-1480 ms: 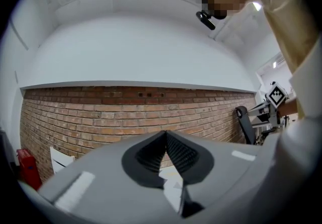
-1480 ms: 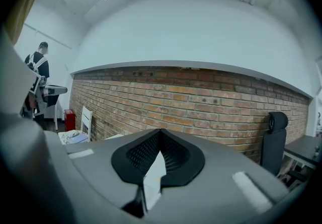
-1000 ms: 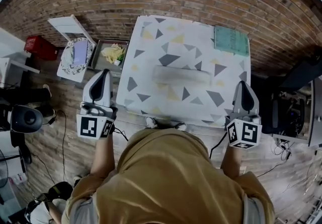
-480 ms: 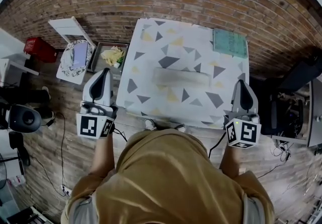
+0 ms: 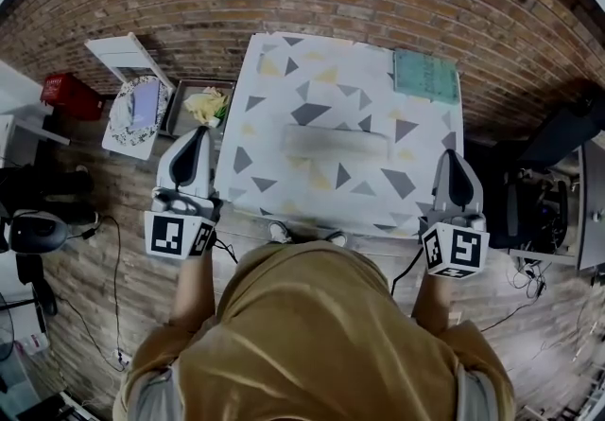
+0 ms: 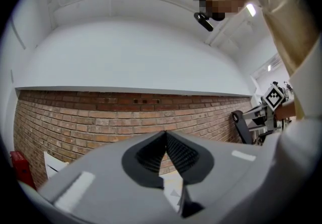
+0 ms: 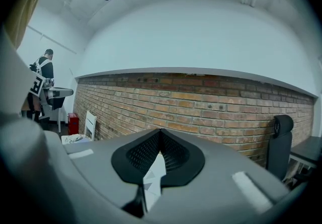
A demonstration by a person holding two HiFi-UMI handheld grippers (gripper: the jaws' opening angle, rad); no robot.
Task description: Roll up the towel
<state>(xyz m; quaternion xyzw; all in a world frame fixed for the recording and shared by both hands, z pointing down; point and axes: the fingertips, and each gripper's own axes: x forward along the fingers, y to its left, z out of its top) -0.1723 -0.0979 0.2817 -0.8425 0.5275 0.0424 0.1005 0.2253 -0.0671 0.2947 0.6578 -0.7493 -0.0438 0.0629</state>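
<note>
towel lies rolled, long axis left-right; left hand-held gripper and right hand-held gripper closed, empty.

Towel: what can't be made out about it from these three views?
- Grey towel, head view: small and blurred, so whether it is rolled or merely folded cannot be told.
- Gripper views: the towel is hidden behind the left gripper and the right gripper; only a sliver of patterned tablecloth shows.
- Green item, head view: too small to identify.
</note>
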